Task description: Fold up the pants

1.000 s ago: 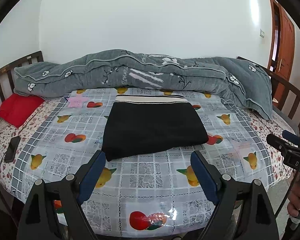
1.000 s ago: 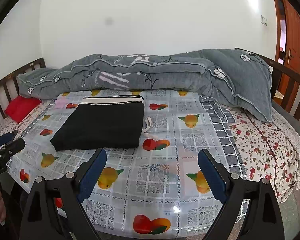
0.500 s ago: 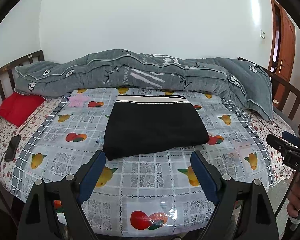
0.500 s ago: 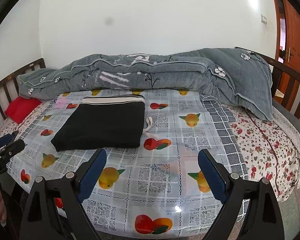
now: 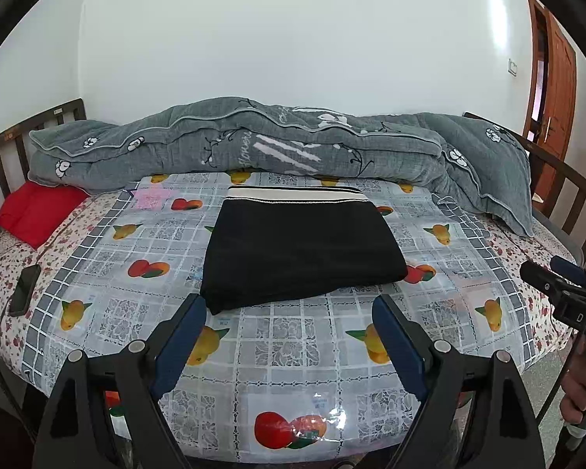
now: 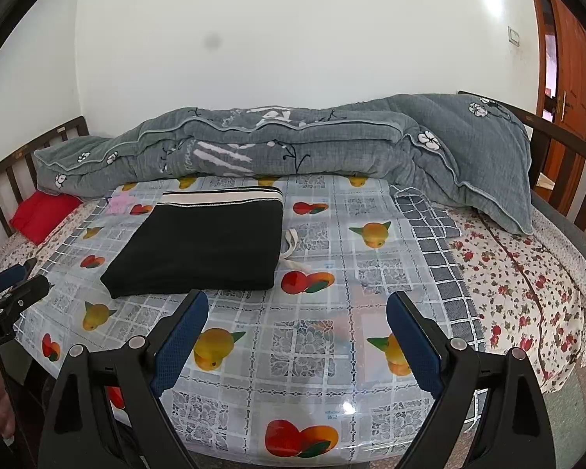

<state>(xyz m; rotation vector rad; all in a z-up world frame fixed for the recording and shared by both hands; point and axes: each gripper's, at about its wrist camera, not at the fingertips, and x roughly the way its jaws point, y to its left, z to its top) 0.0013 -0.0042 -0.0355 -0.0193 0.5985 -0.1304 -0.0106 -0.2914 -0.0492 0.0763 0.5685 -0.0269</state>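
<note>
Black pants [image 5: 299, 252] lie folded on fruit-print bed cover [image 5: 293, 348]; left gripper [image 5: 289, 336] and right gripper [image 6: 297, 332] hover wide apart, empty, near bed edge.

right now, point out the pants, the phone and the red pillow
pants [image 5: 297, 250] left wrist view, middle of the folded black top
phone [image 5: 24, 289] left wrist view, middle of its dark face
red pillow [image 5: 39, 211] left wrist view, middle of its top

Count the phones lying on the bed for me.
1: a dark phone lies flat on the floral sheet near the bed's left edge, below the red pillow. Others could be hidden under the grey quilt.
</note>
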